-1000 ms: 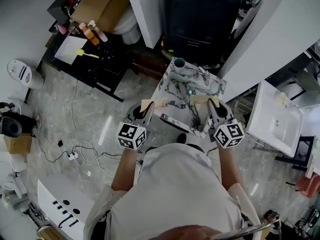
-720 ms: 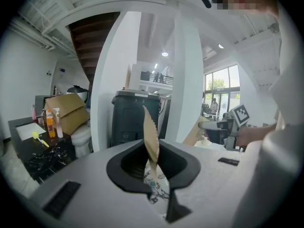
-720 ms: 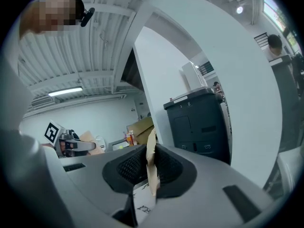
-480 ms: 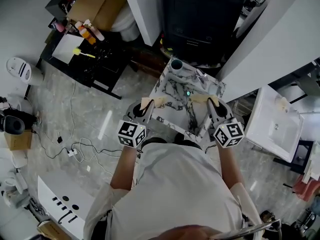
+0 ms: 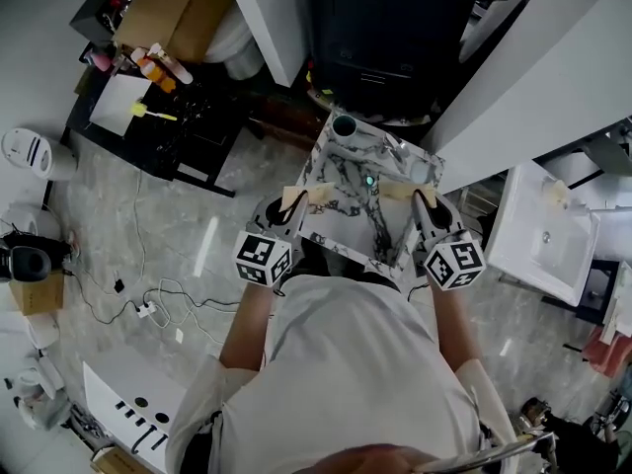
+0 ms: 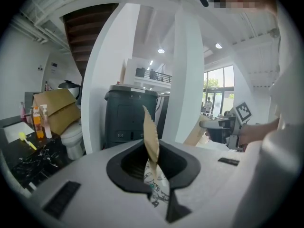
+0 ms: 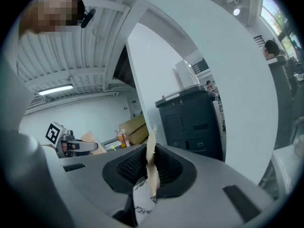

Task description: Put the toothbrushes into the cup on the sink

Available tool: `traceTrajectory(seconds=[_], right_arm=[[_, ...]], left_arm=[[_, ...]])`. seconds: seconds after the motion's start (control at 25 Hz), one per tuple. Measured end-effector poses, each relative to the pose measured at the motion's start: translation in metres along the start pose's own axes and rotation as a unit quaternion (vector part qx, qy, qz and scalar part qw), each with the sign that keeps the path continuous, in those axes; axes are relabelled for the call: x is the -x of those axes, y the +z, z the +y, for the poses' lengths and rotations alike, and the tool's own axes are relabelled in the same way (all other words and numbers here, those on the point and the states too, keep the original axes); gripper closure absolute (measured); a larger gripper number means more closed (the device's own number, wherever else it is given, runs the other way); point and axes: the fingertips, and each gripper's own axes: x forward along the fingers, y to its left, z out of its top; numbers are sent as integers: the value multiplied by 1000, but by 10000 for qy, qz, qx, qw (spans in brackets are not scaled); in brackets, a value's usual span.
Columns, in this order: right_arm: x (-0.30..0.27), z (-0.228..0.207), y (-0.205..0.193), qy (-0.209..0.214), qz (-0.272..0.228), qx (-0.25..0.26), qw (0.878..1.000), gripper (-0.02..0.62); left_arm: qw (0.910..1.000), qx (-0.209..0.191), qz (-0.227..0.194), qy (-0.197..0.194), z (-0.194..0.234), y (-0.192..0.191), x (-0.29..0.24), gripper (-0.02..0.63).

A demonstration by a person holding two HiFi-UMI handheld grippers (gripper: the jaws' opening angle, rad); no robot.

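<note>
With the left gripper (image 5: 293, 203) and right gripper (image 5: 420, 200) clamped on opposite edges of the marble tray (image 5: 341, 171), whose far corner bears the cup (image 5: 345, 125) and whose middle bears what looks like a toothbrush (image 5: 369, 180), this is probably the carrying step, and next the tray needs setting down level.

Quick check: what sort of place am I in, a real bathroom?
Likely a staged studio or workshop, not a home bathroom: a toilet and a washbasin stand far apart, with a cardboard box and loose floor cables nearby. Left gripper and right gripper clamp the marble tray.
</note>
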Motion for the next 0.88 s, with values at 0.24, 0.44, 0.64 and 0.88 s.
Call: traceTrajectory(seconds=[0.24, 0.44, 0.64, 0.88], right_arm=[[-21, 5, 4, -231, 24, -4, 9997, 525], [-48, 5, 12, -357, 20, 62, 9993, 525], [-84, 8, 14, -436, 45, 128, 9990, 525], [-128, 3, 8, -510, 104, 284, 9982, 525]], left_arm=[[9997, 26, 50, -228, 25, 6, -13, 552], [9992, 0, 97, -385, 48, 10, -22, 552], [9989, 11, 184, -429, 78, 10, -25, 552], [9985, 80, 271, -461, 106, 7, -35, 552]])
